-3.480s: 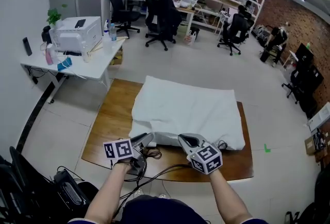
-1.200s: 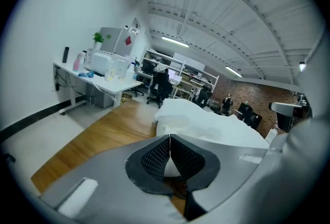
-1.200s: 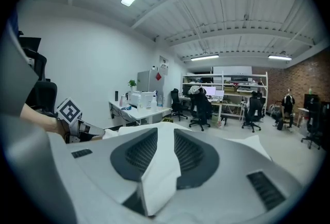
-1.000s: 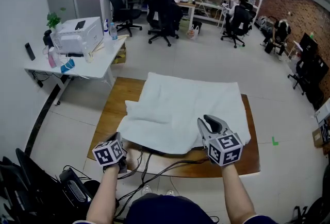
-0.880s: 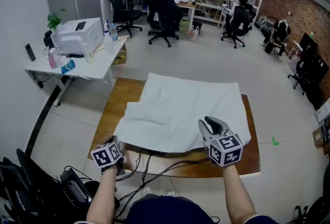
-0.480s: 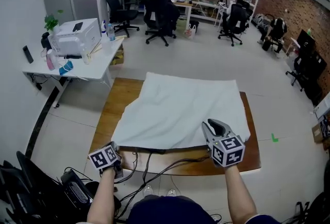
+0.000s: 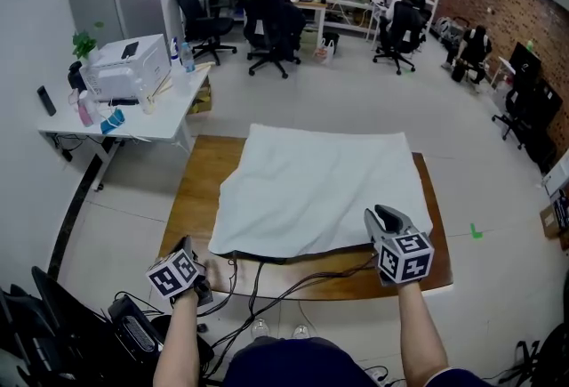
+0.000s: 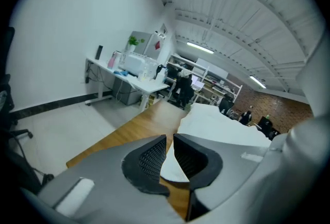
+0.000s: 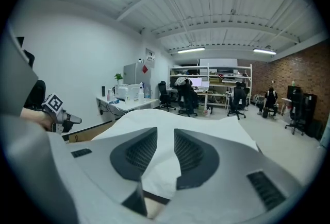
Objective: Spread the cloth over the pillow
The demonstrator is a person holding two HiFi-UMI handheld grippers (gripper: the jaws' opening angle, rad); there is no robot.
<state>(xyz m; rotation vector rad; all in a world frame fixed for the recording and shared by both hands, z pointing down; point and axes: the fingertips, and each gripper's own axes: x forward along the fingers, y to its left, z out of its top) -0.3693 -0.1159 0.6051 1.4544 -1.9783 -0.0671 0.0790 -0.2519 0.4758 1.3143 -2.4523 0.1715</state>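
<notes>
Left tool (image 8: 170,140) shows only a narrow slit. Its jaws have just been opening, and nothing sits between the pads. Through the gap I see a corner of the white cloth (image 7: 316,189) lying further off. In the head view this tool hangs at lower left, by the near left corner of the wooden table (image 7: 191,189), apart from the cloth.

The right tool (image 9: 165,138) stands moderately wide at lower right, over the cloth's near right corner. White fabric fills the space between its jaws, but the pads are not pressing on it.

I cannot make out the pillow, since the cloth covers it completely and only a gentle swell shows. A dark shadow line under the cloth's near edge hides what is beneath.

The cloth lies mid-frame on the table. It is spread nearly flat with soft folds, and its left edge runs at a slant. Dark cables (image 7: 253,283) trail from that near edge toward the bottom, where both my arms are cut off.
</notes>
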